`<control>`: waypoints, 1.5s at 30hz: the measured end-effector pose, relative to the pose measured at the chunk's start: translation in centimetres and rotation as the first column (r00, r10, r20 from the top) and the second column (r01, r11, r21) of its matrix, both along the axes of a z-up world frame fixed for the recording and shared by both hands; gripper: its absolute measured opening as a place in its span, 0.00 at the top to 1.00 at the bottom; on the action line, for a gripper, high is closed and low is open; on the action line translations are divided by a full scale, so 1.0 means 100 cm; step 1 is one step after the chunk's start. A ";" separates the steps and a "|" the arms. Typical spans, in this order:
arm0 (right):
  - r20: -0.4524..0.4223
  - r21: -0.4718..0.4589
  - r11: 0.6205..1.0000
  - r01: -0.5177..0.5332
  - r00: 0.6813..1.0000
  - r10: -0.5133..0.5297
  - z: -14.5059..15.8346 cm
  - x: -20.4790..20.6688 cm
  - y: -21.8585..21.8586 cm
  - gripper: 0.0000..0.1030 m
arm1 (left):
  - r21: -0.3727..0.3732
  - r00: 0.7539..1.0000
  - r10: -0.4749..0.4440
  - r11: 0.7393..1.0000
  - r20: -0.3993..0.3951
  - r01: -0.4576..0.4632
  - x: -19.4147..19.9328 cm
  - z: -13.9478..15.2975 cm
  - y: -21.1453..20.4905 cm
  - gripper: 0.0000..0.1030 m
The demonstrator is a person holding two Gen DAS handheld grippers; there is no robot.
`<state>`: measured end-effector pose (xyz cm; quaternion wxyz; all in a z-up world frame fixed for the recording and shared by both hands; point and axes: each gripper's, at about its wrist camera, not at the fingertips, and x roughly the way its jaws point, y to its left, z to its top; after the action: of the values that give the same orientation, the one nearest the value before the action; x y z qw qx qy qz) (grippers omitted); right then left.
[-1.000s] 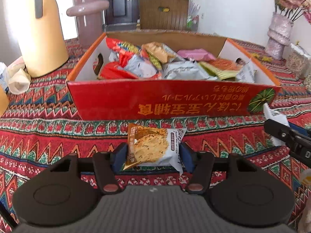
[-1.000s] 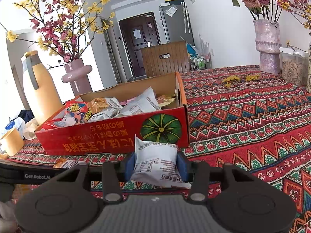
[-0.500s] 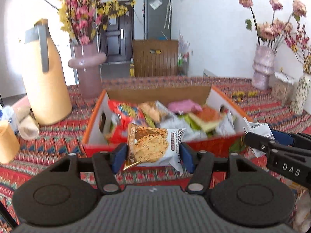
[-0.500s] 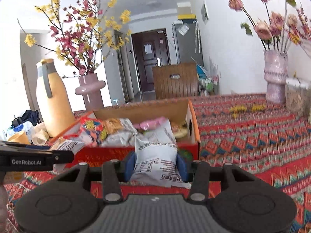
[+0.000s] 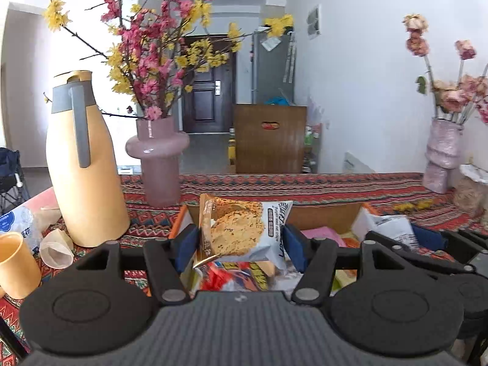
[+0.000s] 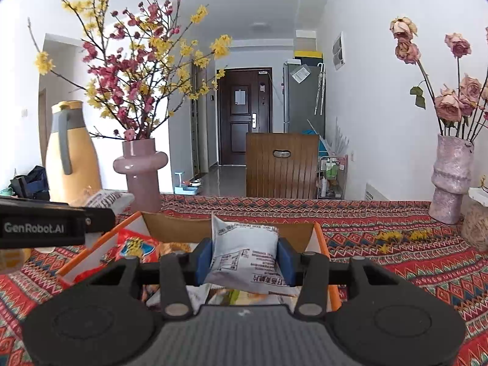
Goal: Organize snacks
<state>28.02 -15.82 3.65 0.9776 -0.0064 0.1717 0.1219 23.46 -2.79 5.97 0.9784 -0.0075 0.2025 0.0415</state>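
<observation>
While both packets hang over the snack box (image 5: pixel 357 213), the left hand-held gripper (image 5: pixel 241 245) is easing its jaws apart around the cookie packet (image 5: pixel 244 231), which stands upright, long axis vertical, printed face toward the camera. Directly below lies the box's left half. The right hand-held gripper (image 6: pixel 244 259) stays clamped on the white packet (image 6: pixel 244 256), above the box's right end.

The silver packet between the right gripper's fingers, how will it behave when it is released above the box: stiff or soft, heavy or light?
The silver packet looks puffed and pillow-like between the right gripper's blue pads, so it is probably soft and light for its size. Its film looks glossy, so it may be slippery. Over the snack box, it would likely drop flat rather than roll.
</observation>
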 end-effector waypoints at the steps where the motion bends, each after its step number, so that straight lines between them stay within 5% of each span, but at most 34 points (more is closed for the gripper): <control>1: -0.002 0.002 1.000 0.008 1.000 -0.008 -0.002 0.006 0.002 0.56 | 0.003 1.000 0.011 1.000 0.001 -0.011 0.005 -0.004 0.001 0.39; 10: -0.020 0.021 0.999 0.042 0.999 -0.042 -0.027 0.029 -0.001 0.56 | -0.006 0.997 0.073 0.997 -0.024 -0.073 0.032 -0.039 0.017 0.39; 13: -0.020 0.006 0.999 0.037 0.999 -0.037 -0.030 0.028 0.002 0.51 | -0.010 0.997 0.077 0.997 -0.011 -0.077 0.029 -0.040 0.018 0.26; 17: -0.012 0.012 0.999 0.042 0.999 -0.042 -0.029 0.024 0.001 0.31 | -0.017 0.994 0.104 0.994 0.019 -0.104 0.024 -0.039 0.019 0.00; 21: -0.008 0.032 0.998 0.059 0.998 -0.059 -0.029 0.022 -0.003 0.01 | -0.025 0.993 0.119 0.993 0.026 -0.119 0.023 -0.038 0.021 0.00; 33: 0.006 0.048 0.997 0.064 0.998 -0.064 -0.017 0.016 -0.009 0.00 | -0.031 0.993 0.105 0.994 0.049 -0.103 0.000 -0.015 0.018 0.00; 45: 0.026 0.065 0.997 0.032 0.999 -0.034 0.006 -0.061 -0.030 0.00 | -0.003 0.999 0.007 1.000 0.032 -0.007 -0.072 -0.013 0.018 0.00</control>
<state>21.89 -18.78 4.27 0.9814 0.0265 0.1544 0.1111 16.31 -0.98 4.65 0.9814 -0.0102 0.1867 0.0444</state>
